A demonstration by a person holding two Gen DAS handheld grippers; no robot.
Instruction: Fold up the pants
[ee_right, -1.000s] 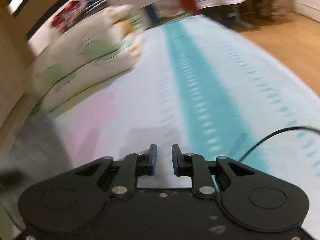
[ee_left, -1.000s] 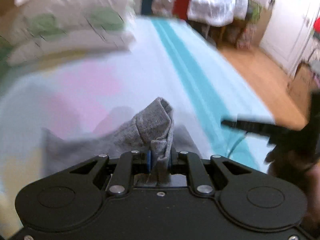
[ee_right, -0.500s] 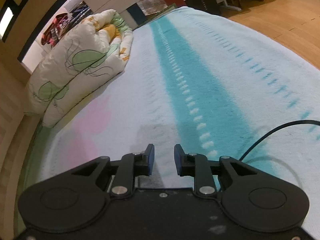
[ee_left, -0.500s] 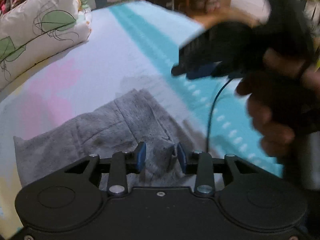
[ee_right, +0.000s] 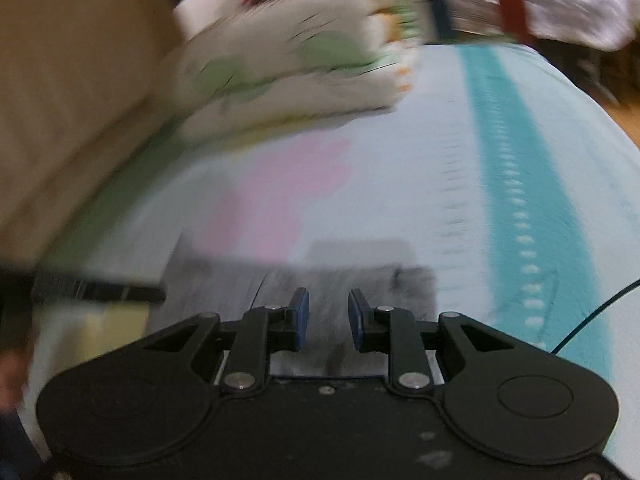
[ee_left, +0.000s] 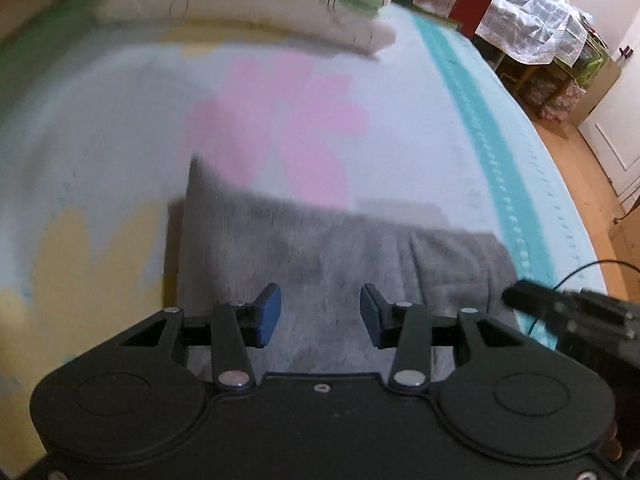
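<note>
Grey pants (ee_left: 320,248) lie apparently folded, roughly rectangular, on the bedspread (ee_left: 400,128).

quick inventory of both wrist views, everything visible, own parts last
pants: 1, grey, lying folded flat on the bedcover under both claws
bedcover: 1, pale blue with a teal stripe, pink and yellow patches, fills most of both views
quilt: 1, cream with green leaf print, folded, at the far end of the bed
cable: 1, black, on the bedcover at the right edge
floor: wooden, right of the bed
cloth-covered furniture: white checked cover, far right background
left claw: black with blue pads, open, nothing held, above the pants
right claw: black with blue pads, open, nothing held, above the pants
</note>
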